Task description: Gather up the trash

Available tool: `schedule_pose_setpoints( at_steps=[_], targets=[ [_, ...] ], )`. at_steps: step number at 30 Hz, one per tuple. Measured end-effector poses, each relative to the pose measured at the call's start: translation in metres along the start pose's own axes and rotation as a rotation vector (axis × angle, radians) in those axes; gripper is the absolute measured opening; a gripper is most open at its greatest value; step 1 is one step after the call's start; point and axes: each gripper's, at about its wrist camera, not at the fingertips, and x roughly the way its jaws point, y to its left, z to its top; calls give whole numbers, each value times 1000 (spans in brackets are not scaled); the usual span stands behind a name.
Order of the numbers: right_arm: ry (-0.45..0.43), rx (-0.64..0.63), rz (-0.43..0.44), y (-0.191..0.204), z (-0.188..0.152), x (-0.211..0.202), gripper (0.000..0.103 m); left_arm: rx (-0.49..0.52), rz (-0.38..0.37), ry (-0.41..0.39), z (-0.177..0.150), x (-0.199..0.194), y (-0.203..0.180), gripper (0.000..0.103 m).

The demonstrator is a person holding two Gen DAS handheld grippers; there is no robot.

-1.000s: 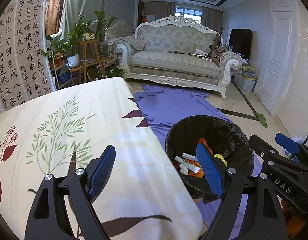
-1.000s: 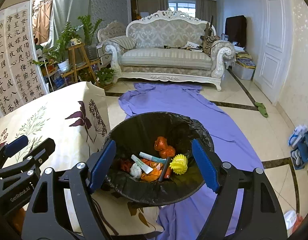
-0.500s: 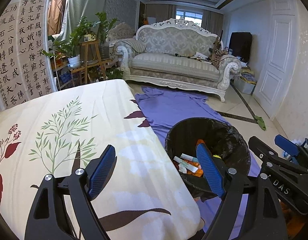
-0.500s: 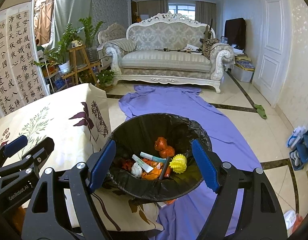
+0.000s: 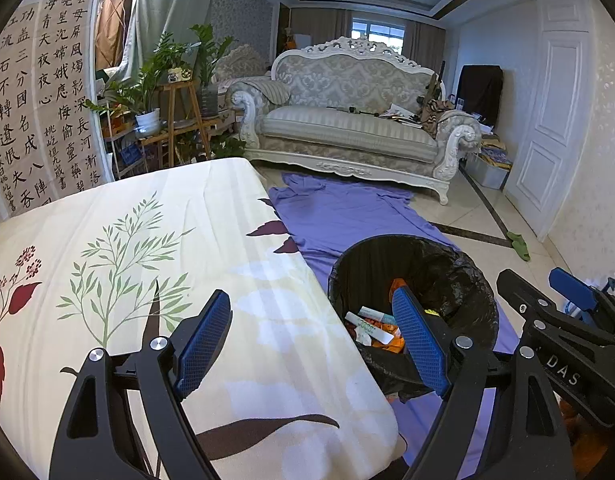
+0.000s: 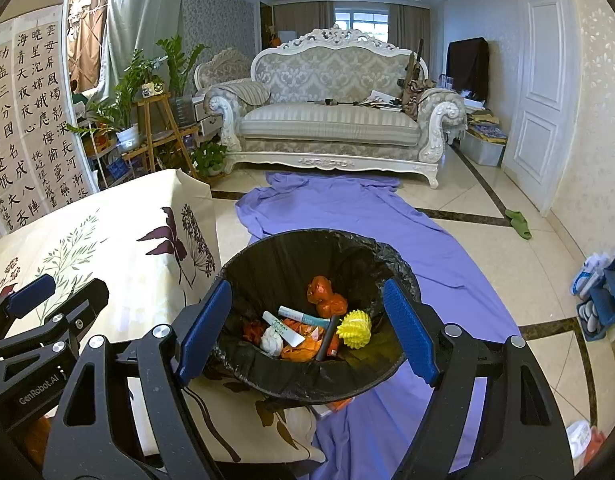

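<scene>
A black-lined trash bin (image 6: 267,256) stands on the floor beside the table and holds several pieces of trash: a yellow spiky ball (image 6: 354,323), orange wrappers (image 6: 326,297), a white tube (image 6: 282,327) and a white wad (image 6: 270,340). My right gripper (image 6: 307,334) is open and empty above the bin's near rim. My left gripper (image 5: 312,340) is open and empty over the corner of the floral tablecloth (image 5: 127,248), with the bin (image 5: 447,272) to its right. The right gripper also shows at the right edge of the left wrist view (image 5: 563,320).
The table with the floral cloth (image 6: 107,240) is left of the bin. A purple sheet (image 6: 347,212) lies on the tiled floor toward a white sofa (image 6: 331,120). Plant stands (image 6: 155,120) are at the left, a white door (image 6: 543,88) and shoes (image 6: 595,288) at the right.
Both grippers have drawn back and risen slightly, so the bin looks a little farther. Both stay open and empty.
</scene>
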Motion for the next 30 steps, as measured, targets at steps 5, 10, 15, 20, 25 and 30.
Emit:
schedule_pose_setpoints(
  at_steps=[5, 10, 15, 20, 25, 30],
  targets=[
    [0, 0, 1, 0, 0, 0, 77, 0, 0, 0, 0, 0, 0, 81],
    [0, 1, 1, 0, 0, -1, 77, 0, 1, -2, 0, 0, 0, 81],
    [0, 0, 1, 0, -1, 0, 77, 0, 1, 0, 0, 0, 1, 81],
    [-1, 0, 0, 1, -1, 0, 77, -1, -1, 0, 0, 0, 2, 81],
    [-1, -1, 0, 1, -1, -1, 77, -2, 0, -1, 0, 0, 3, 81],
    [0, -1, 0, 2, -1, 0, 77, -2, 0, -2, -1, 0, 4, 81]
  ],
)
